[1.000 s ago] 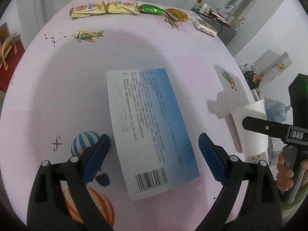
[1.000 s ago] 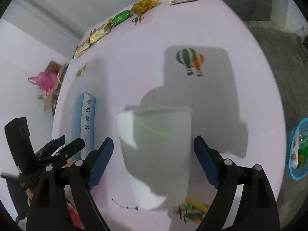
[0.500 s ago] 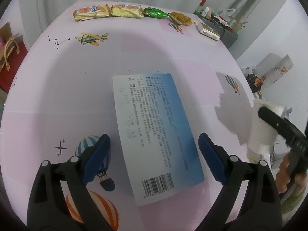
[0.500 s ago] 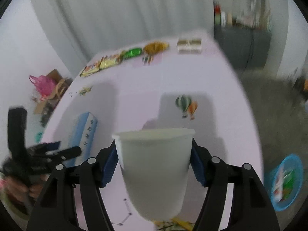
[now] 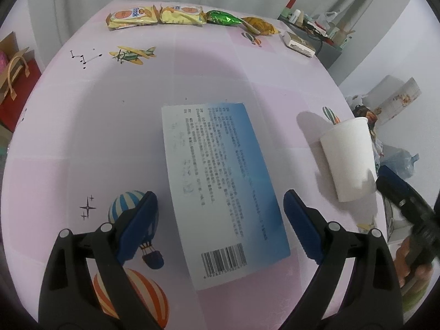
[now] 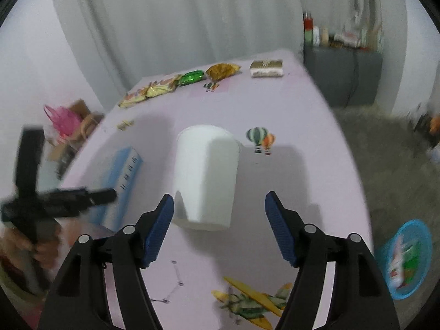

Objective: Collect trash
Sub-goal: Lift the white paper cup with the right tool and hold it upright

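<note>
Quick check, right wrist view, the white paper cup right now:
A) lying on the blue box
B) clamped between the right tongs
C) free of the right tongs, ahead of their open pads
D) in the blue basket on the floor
C: the white paper cup sits ahead of the right tongs, whose blue pads stand apart on either side without touching it; the jaws have just been opening.

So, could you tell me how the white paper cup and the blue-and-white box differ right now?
The white paper cup is plain, round and tapered; the blue-and-white box is rectangular, with printed text and a barcode. The cup leans over, while the box lies flat. Both are on the pink tablecloth, each before open jaws.
</note>
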`<state>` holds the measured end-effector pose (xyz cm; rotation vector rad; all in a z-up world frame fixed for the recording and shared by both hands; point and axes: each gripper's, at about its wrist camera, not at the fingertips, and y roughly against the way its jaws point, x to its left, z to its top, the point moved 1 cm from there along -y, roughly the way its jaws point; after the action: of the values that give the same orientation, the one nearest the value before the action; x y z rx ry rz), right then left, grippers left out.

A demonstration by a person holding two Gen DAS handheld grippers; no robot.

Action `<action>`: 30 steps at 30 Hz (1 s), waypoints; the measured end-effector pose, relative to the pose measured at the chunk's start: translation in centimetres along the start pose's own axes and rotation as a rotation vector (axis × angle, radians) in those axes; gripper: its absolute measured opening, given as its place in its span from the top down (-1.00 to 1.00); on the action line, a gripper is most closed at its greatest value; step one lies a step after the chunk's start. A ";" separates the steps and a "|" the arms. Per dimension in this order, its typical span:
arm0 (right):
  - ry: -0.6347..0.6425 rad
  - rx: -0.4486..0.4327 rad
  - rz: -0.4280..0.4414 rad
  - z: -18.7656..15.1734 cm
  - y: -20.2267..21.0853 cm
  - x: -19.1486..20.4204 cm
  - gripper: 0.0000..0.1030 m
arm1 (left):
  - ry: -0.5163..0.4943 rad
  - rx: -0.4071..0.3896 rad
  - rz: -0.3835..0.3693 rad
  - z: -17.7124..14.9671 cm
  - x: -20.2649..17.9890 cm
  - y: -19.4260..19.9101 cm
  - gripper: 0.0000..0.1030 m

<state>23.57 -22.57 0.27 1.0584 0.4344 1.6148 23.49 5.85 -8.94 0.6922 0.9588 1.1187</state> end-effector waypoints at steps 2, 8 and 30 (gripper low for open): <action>-0.077 0.062 0.093 1.5 -1.0 -0.6 -0.58 | 0.002 -0.001 0.000 0.1 0.0 0.0 -0.72; -0.158 0.326 0.172 4.8 -7.1 -0.6 -0.64 | 0.019 -0.010 0.001 0.2 0.3 0.1 -0.72; 0.348 -0.156 -0.186 -2.5 -0.5 4.5 -0.23 | 0.012 -0.012 0.007 -0.1 0.5 0.1 -0.72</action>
<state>21.84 -17.64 0.36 0.6016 0.6076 1.6384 23.44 6.35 -9.06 0.6804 0.9595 1.1350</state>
